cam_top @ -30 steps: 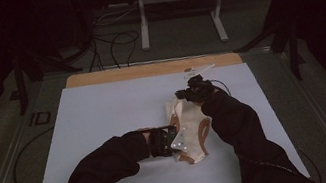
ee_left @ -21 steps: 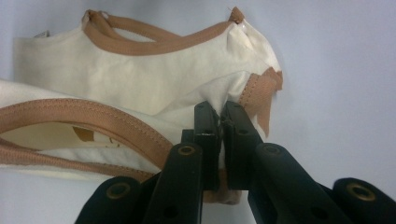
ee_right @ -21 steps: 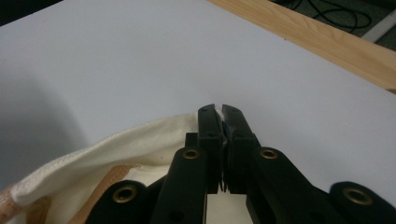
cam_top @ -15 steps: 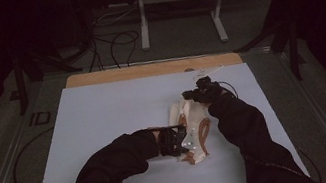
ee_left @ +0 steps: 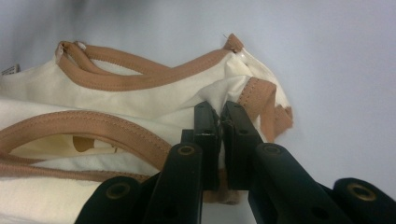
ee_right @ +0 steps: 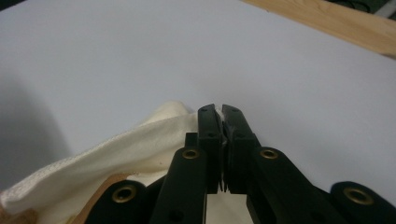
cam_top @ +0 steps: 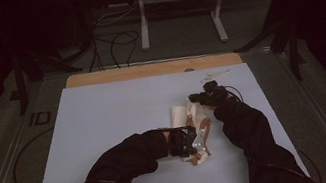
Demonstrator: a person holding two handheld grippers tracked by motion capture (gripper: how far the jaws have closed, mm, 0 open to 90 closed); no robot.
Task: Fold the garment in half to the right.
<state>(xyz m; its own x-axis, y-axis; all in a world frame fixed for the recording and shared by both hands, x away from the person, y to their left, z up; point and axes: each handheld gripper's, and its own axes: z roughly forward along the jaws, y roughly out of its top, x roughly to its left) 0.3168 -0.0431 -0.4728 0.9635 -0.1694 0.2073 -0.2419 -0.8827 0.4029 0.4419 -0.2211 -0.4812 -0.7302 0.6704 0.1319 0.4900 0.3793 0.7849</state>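
Left tool point(ee_left: 221, 116): jaws pressed together, pinching the cream garment point(ee_left: 116, 102) at a corner where the tan trim point(ee_left: 154, 77) meets a seam. Fabric sits between the two black jaws in the left gripper view.

Right tool point(ee_right: 220, 114): jaws also pressed together, pinching a plain cream edge of the same garment point(ee_right: 116, 144); cloth drapes away toward 8 o'clock from the jaw tips in the right gripper view.

Garment location, high view: cream garment point(cam_top: 196, 126) lies bunched on the white surface point(cam_top: 105, 122), right of centre, roughly 4 o'clock from the surface's middle. Left tool point(cam_top: 187, 140) grips its near end at about 6 o'clock of the cloth; right tool point(cam_top: 202, 97) grips its far end at about 12 o'clock. Cloth runs between the two tools, part lifted, part touching the surface.

Left gripper view detail: tan-trimmed loops and edges at 9 to 11 o'clock of the jaws, a short tan tab point(ee_left: 275, 112) at 2 o'clock, a small label point(ee_left: 10, 70) at the far left edge.

Outward: both black sleeves come in from 6 o'clock. Wooden strip point(cam_top: 152, 69) borders the surface at 12 o'clock. Beyond it, a metal stand point(cam_top: 181, 2) and loose cables point(cam_top: 111, 42) on the floor. Dark surroundings at both sides.
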